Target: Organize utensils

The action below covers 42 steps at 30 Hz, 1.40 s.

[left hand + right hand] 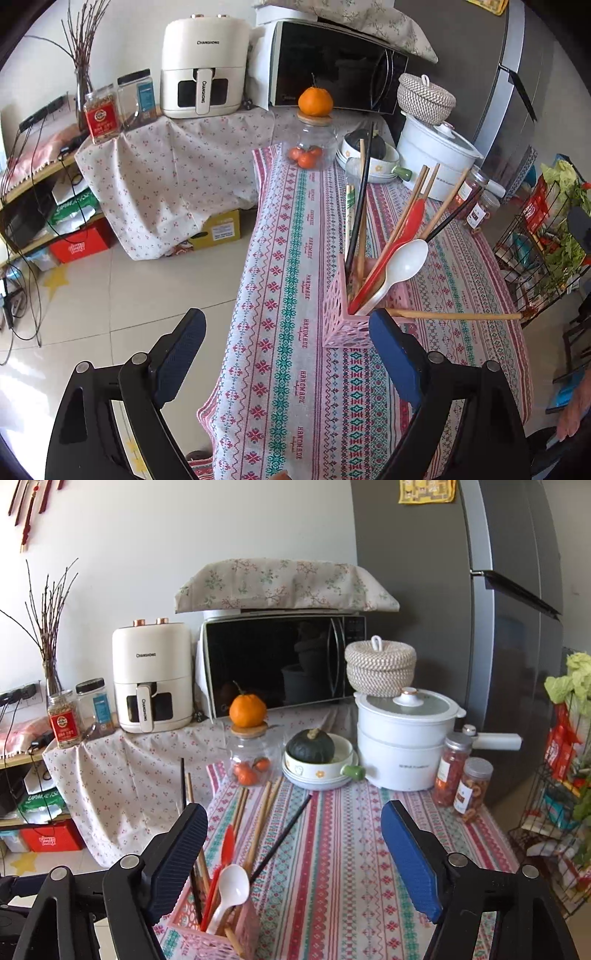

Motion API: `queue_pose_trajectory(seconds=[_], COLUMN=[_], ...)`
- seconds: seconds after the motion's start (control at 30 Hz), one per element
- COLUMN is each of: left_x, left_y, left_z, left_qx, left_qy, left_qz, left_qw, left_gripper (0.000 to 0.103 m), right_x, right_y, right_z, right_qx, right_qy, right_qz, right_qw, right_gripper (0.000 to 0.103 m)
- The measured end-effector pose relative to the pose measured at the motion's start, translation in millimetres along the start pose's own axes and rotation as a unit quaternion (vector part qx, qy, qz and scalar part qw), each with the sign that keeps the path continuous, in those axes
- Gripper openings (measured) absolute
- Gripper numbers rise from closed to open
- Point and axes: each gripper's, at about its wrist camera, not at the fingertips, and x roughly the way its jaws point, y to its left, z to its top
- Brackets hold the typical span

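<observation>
A pink perforated utensil holder (pixel 343 317) stands on the patterned tablecloth (pixel 291 295). It holds a white spoon (pixel 399 266), a red spoon (pixel 402 232), several wooden chopsticks (pixel 413 206) and black chopsticks (pixel 360 206). One wooden chopstick (pixel 461 316) lies flat on the cloth right of the holder. My left gripper (pixel 286 328) is open and empty, just in front of the holder. In the right wrist view the holder (pixel 218 934) sits low left with the white spoon (pixel 231 890). My right gripper (pixel 295 823) is open and empty above the table.
At the table's far end stand a glass jar (pixel 251 757) topped by an orange, a bowl with a dark squash (pixel 314 753), a white pot (pixel 402 746) and two snack jars (pixel 461 779). A wire rack (pixel 557 812) stands right. A microwave (pixel 280 661) and air fryer (pixel 151 679) stand behind.
</observation>
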Motion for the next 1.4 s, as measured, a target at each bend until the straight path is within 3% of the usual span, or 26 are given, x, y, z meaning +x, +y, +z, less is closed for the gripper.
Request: queue_pose_trajectory(seconds=[0.2, 0.33, 0.53, 1.13, 1.4], left_x=[-21, -32, -40, -73, -79], left_y=[-38, -60, -80, -102, -103], left_z=[-18, -32, -45, -50, -52], left_qx=[0.013, 0.019, 0.005, 0.004, 0.012], left_qy=[-0.002, -0.013, -0.008, -0.069, -0.08], left_qz=[-0.008, 0.012, 0.014, 0.054, 0.053], left_qw=[0.9999, 0.9997, 0.9999, 0.9962, 0.9953], left_gripper=[0.098, 0.099, 0.099, 0.099, 0.099], right_x=[-19, -30, -40, -58, -52], right_y=[-48, -80, -102, -112, -103], right_z=[-11, -24, -32, -35, -38], right_qx=[0.019, 0.058, 0.057, 0.038, 0.025], right_qy=[0.058, 0.084, 0.098, 0.103, 0.109], right_qz=[-0.024, -0.011, -0.006, 0.004, 0.003], right_qw=[0.998, 0.995, 0.994, 0.994, 0.994], right_gripper=[0.099, 0.101, 0.101, 0.102, 0.102])
